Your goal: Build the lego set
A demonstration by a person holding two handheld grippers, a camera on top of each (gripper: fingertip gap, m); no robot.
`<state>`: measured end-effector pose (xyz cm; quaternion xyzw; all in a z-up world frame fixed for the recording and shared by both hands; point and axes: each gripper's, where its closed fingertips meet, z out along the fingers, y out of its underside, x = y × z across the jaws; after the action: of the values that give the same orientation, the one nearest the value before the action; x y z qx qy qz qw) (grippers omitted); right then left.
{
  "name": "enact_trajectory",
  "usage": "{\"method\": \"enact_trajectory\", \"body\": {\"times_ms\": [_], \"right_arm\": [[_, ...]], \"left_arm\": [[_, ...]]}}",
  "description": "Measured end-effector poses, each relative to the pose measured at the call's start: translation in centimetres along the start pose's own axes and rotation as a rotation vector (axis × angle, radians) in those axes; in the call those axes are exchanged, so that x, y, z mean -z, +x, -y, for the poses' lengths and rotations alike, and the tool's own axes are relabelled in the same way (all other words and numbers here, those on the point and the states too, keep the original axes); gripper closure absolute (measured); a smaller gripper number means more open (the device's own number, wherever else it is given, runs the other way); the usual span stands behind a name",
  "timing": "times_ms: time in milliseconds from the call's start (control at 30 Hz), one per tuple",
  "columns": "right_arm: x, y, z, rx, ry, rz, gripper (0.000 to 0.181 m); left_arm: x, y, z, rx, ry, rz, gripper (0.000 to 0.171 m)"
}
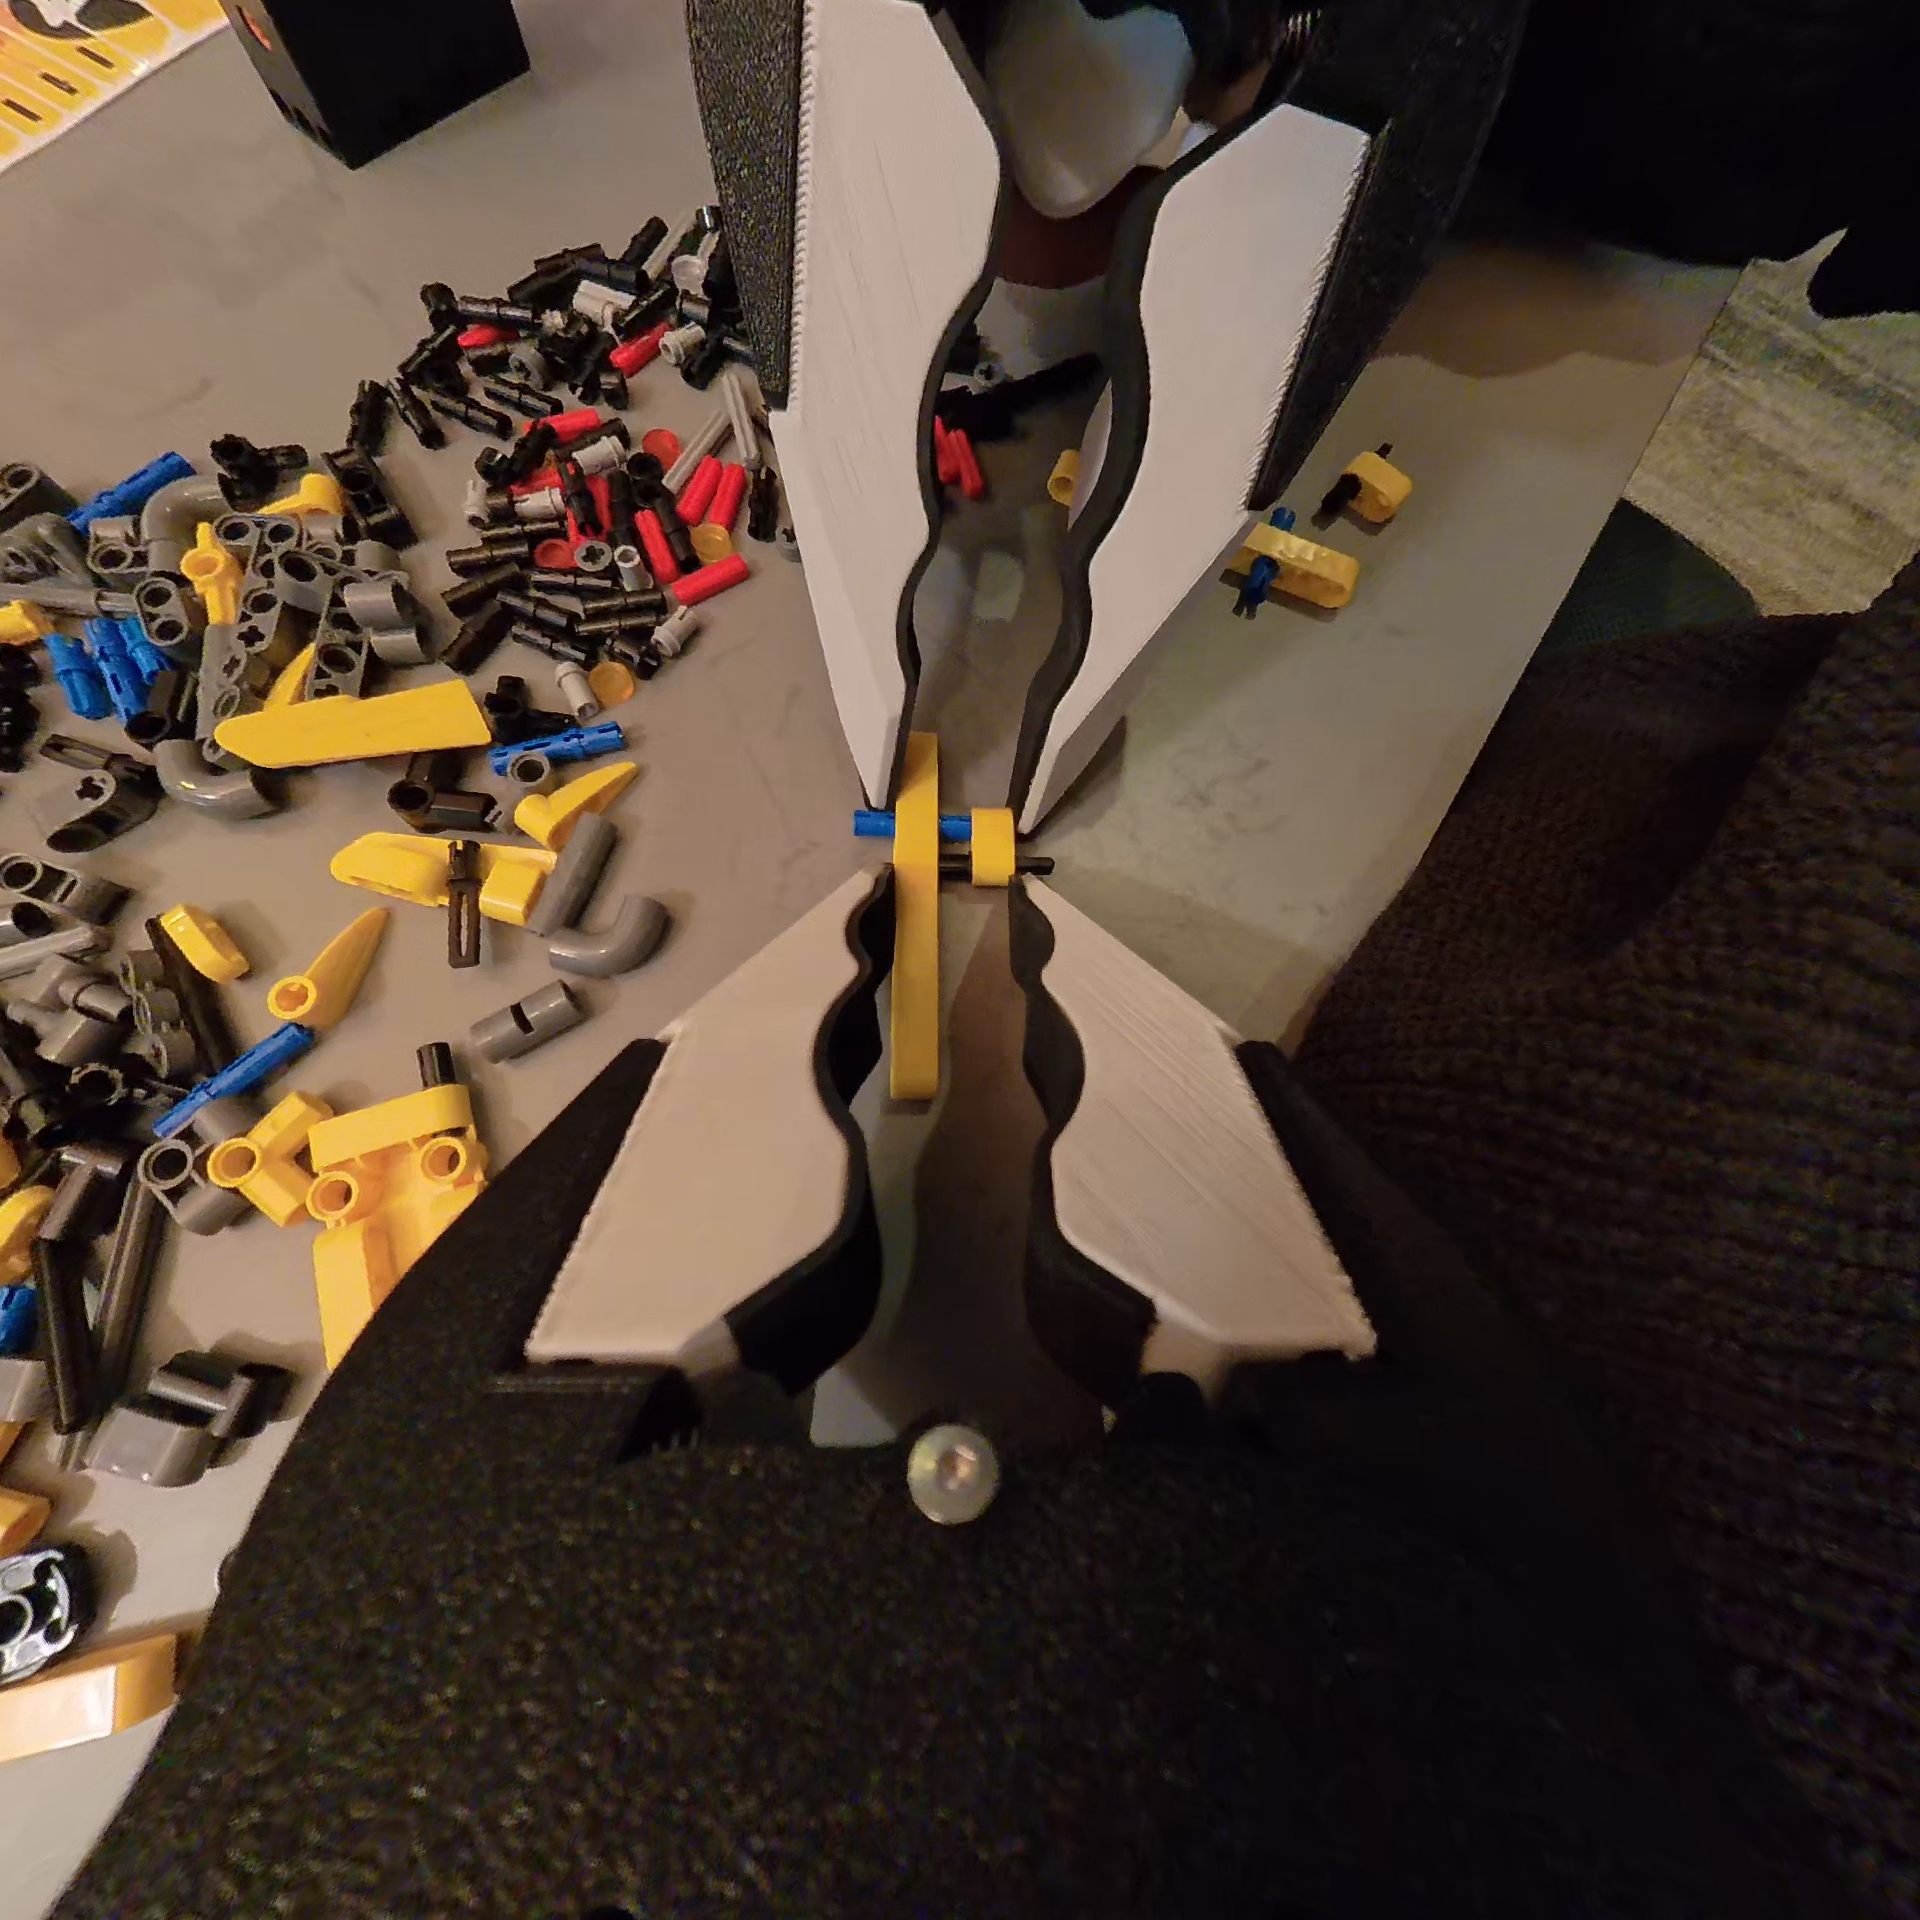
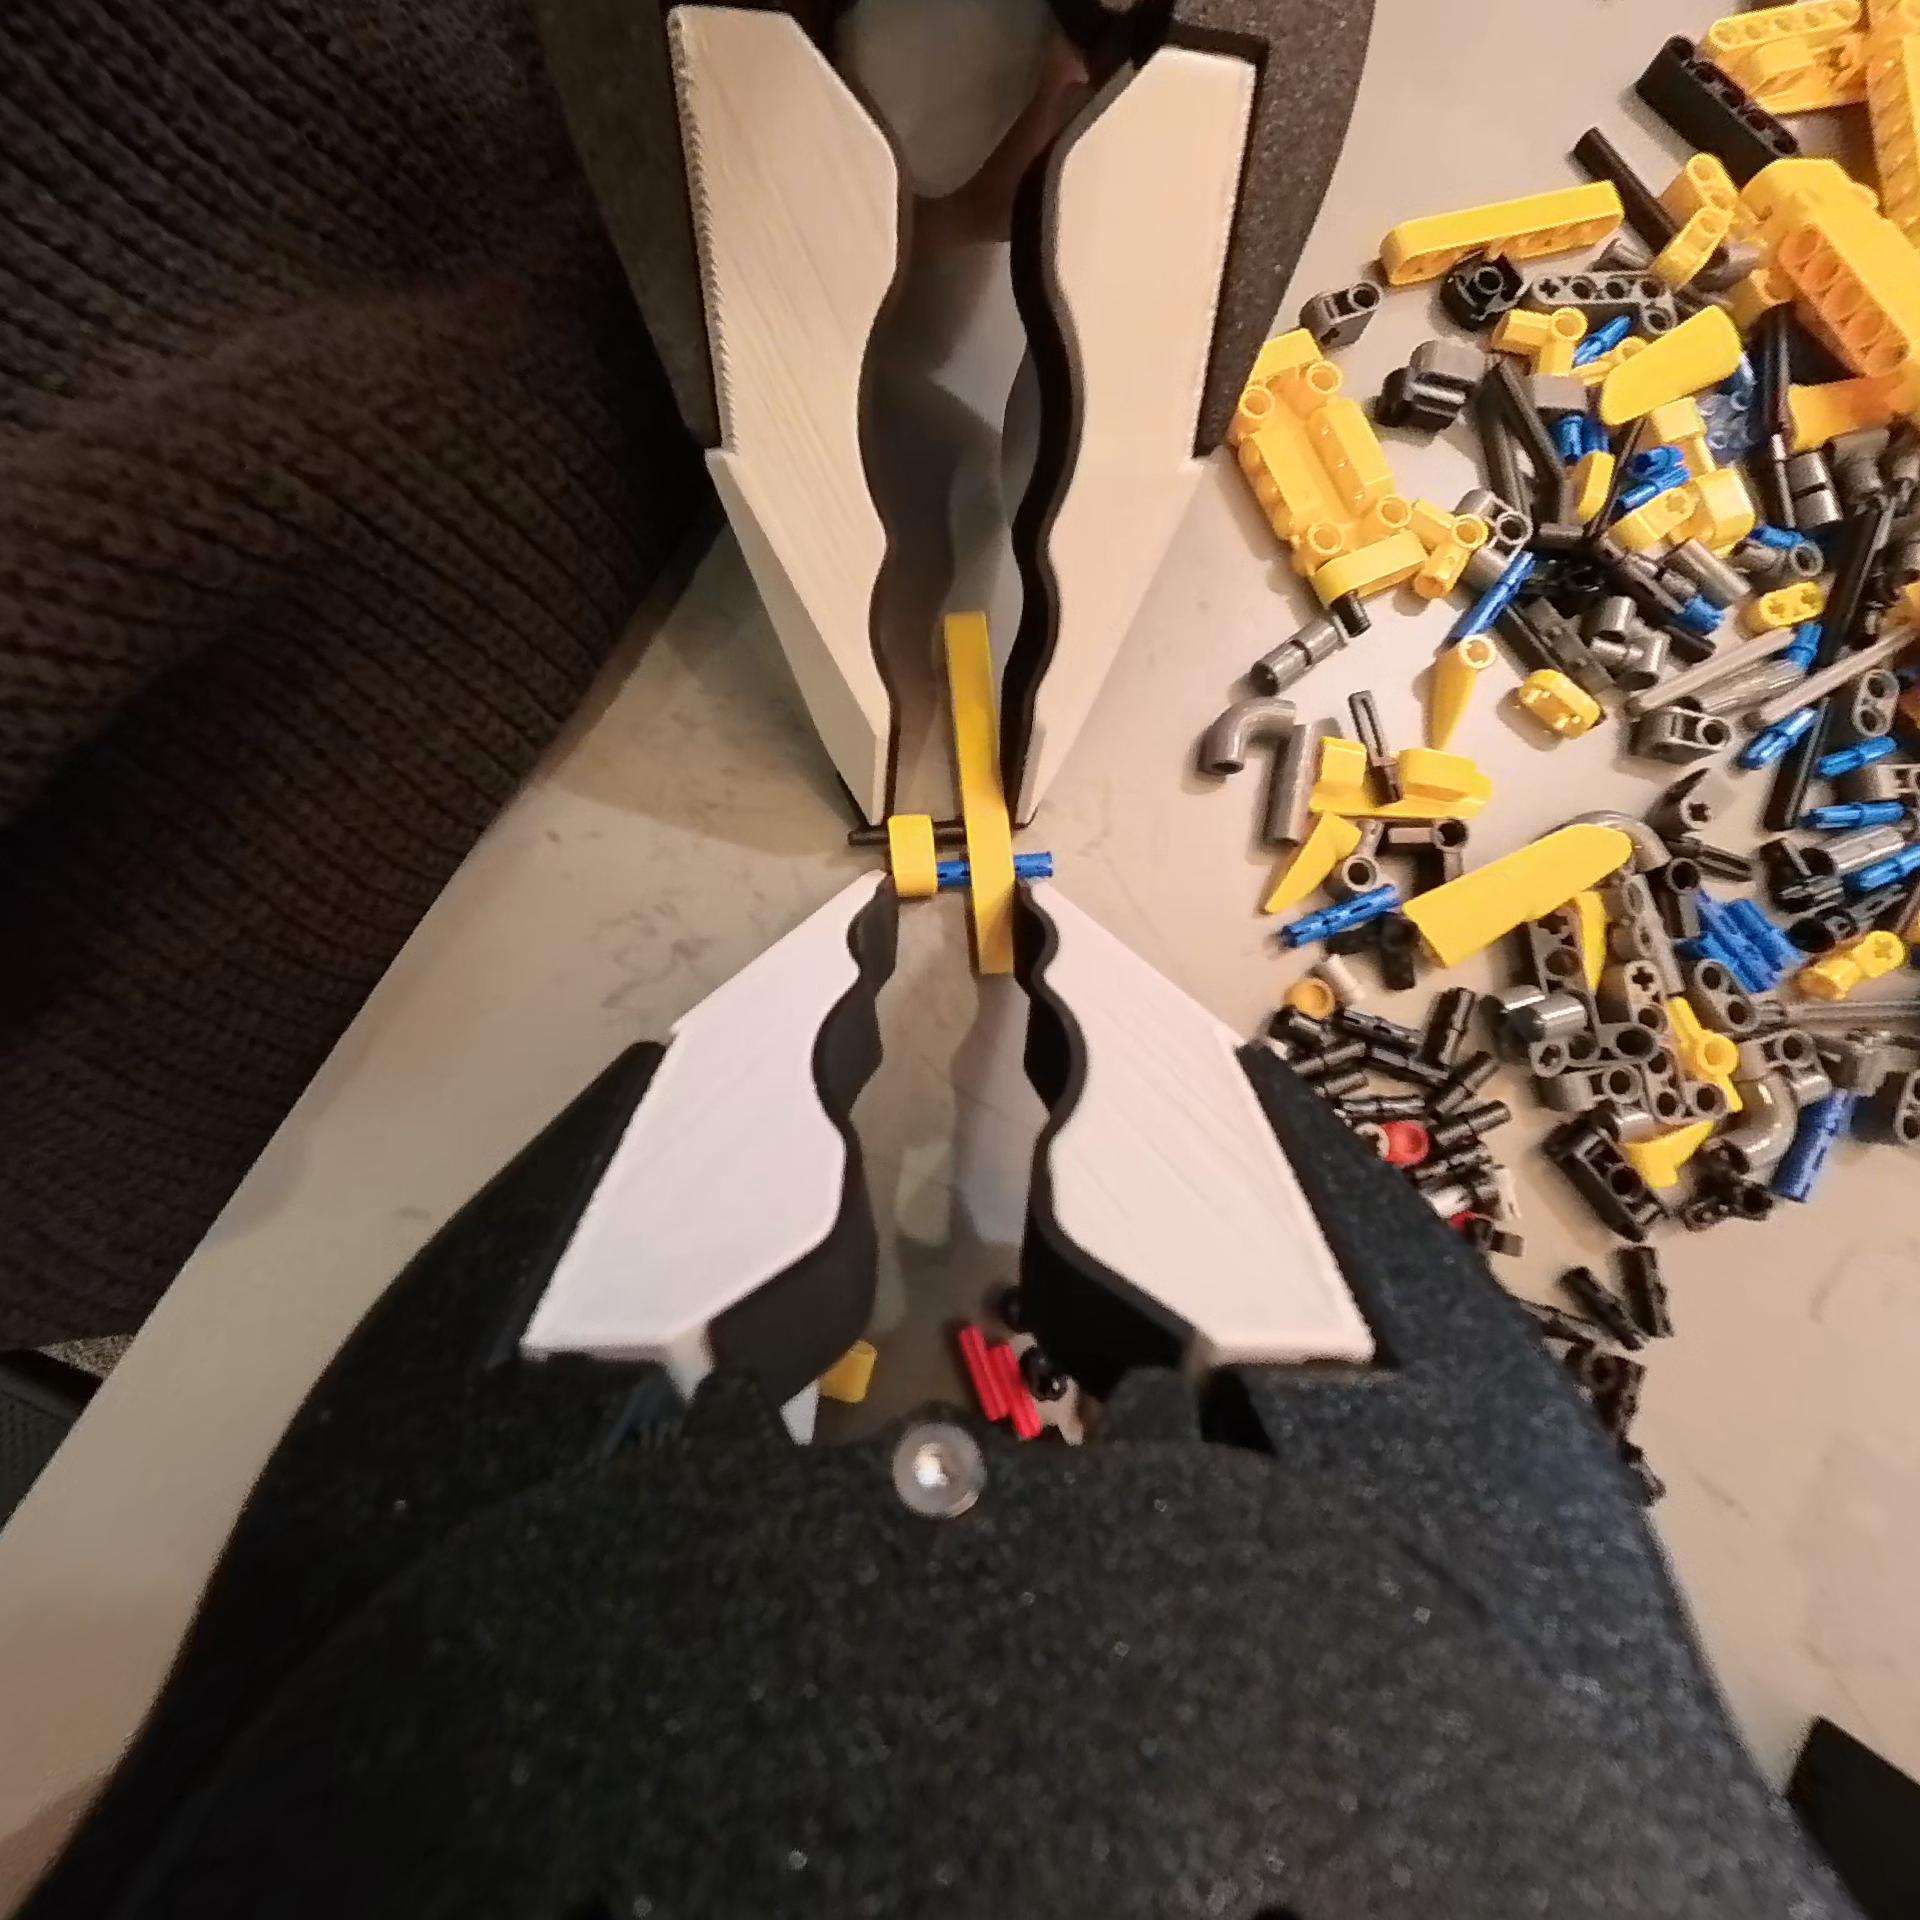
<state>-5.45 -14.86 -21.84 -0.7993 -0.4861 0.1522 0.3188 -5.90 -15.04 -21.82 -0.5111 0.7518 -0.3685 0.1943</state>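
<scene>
Left gripper (image 1: 951,883): fingers clamped on long yellow beam (image 1: 914,935), edge-on above the table.
Right gripper (image 2: 956,914): tip to tip with the left; grip state cannot be told.
Small yellow connector (image 1: 992,847): joined to beam by blue pin (image 1: 873,826) and black pin (image 2: 868,834).
Left view only: black box (image 1: 384,73); printed yellow sheet (image 1: 62,62).
Right view only: stacked yellow beams (image 2: 1829,239).
Surface: grey table (image 1: 1247,790), loose brick parts (image 1: 312,727); dark knit fabric (image 2: 260,468) at its edge.

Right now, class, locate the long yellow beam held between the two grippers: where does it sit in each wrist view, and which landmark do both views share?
Left wrist view: long yellow beam just below centre, running down between the near fingers.
Right wrist view: just above centre, running up between the far fingers.
Shared landmark: the blue pin crossing the beam.
</scene>
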Motion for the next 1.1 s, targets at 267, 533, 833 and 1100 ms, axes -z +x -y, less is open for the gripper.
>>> {"method": "enact_trajectory", "body": {"times_ms": [267,533,833,1100], "right_arm": [[0.0,0.01,0.07,0.007,0.006,-0.017,0.16],[0.0,-0.02,0.0,0.01,-0.031,-0.039,0.16],[-0.02,-0.55,0.12,-0.042,-0.006,-0.075,0.16],[-0.03,-0.56,0.15,-0.028,-0.022,-0.082,0.16]], "left_arm": [[0.0,-0.01,-0.01,-0.008,-0.003,0.006,0.151],[0.01,-0.02,0.01,-0.013,0.0,0.013,0.151],[0.14,0.51,-0.16,-0.06,0.0,0.005,0.151],[0.13,0.55,-0.09,-0.076,0.019,0.026,0.151]]}}
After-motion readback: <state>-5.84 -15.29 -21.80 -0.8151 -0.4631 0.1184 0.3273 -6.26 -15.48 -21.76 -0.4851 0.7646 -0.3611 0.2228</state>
